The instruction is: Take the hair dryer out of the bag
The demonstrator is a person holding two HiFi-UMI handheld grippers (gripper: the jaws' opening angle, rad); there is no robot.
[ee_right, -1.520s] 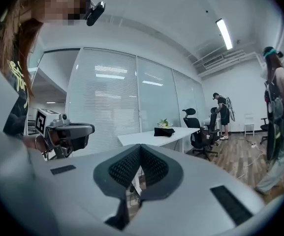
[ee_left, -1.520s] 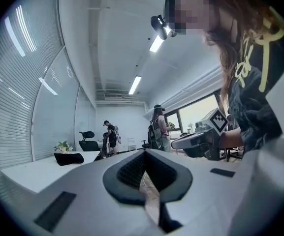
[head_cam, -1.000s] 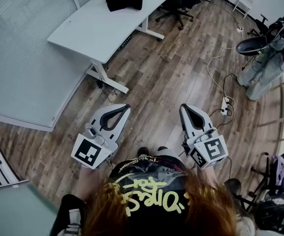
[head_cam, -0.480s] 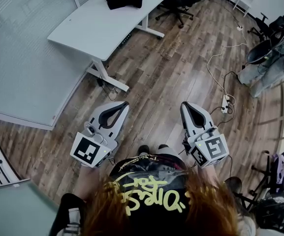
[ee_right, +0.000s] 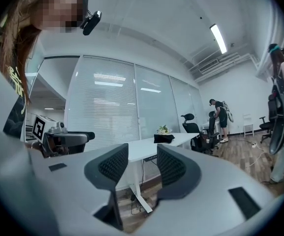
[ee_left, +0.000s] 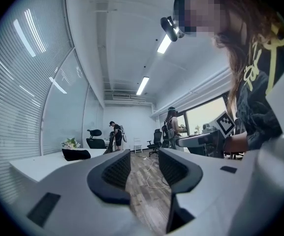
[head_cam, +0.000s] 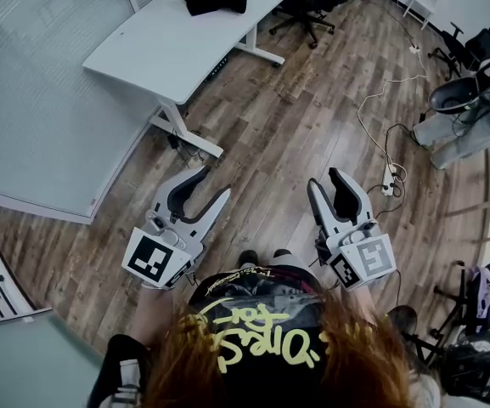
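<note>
A black bag (head_cam: 213, 0) lies on the far end of the white desk (head_cam: 168, 49), well away from both grippers. It also shows small as the bag (ee_left: 76, 154) in the left gripper view and the bag (ee_right: 164, 138) in the right gripper view. No hair dryer is visible. My left gripper (head_cam: 215, 183) and right gripper (head_cam: 324, 179) are held level over the wooden floor, in front of the person's body. Both sets of jaws have just been opening, and nothing is between them. Only floor and room show between the jaws of the left gripper (ee_left: 144, 168) and the right gripper (ee_right: 142, 167).
The desk stands against a glass wall with blinds (head_cam: 32, 83). A black office chair (head_cam: 308, 11) sits behind the desk. A power strip (head_cam: 388, 181) with a white cable lies on the floor to the right. Another person (head_cam: 448, 130) stands at the far right.
Both grippers' jaws, which were shut in the earlier frames, now stand apart. The hands have stayed in about the same place.
</note>
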